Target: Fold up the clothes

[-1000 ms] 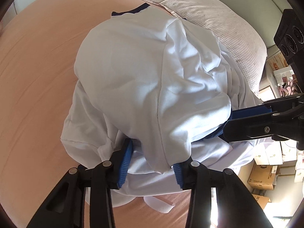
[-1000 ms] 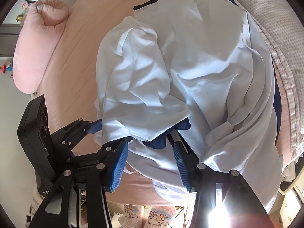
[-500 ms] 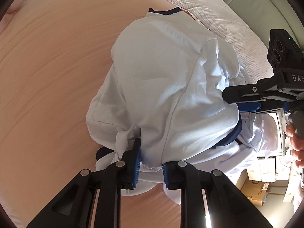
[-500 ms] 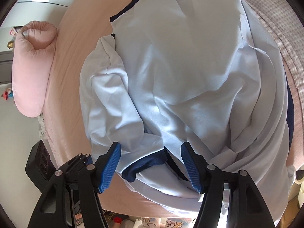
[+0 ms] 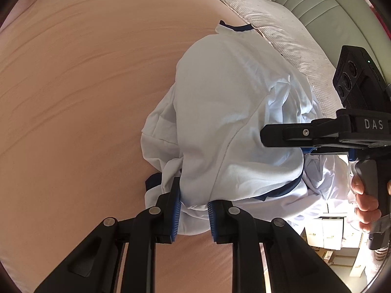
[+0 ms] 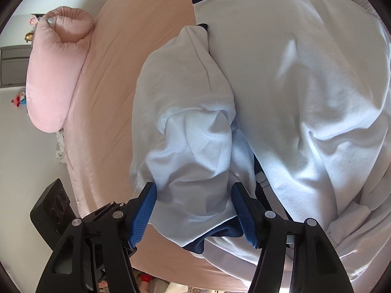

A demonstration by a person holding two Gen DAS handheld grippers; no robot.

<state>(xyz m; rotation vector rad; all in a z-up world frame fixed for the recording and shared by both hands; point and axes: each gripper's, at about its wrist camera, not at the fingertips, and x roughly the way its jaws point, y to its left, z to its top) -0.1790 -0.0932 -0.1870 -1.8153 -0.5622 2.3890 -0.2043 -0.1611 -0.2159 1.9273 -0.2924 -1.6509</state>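
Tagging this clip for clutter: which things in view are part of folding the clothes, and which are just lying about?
Part of the job:
- white shirt with navy trim, bunched on the bed sheet
- left gripper, jaws pinching the shirt's edge
- right gripper, jaws closing around a fold of the shirt

Lying about:
- pink pillow
- patterned quilt
- cardboard boxes

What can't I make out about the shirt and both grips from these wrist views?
- Left wrist: the white shirt bunches over the left gripper, hiding what the pads pinch.
- Right wrist: cloth drapes between the closing jaws of the right gripper; pad contact unclear.
- Both views: the shirt's right side runs past the frame edge.
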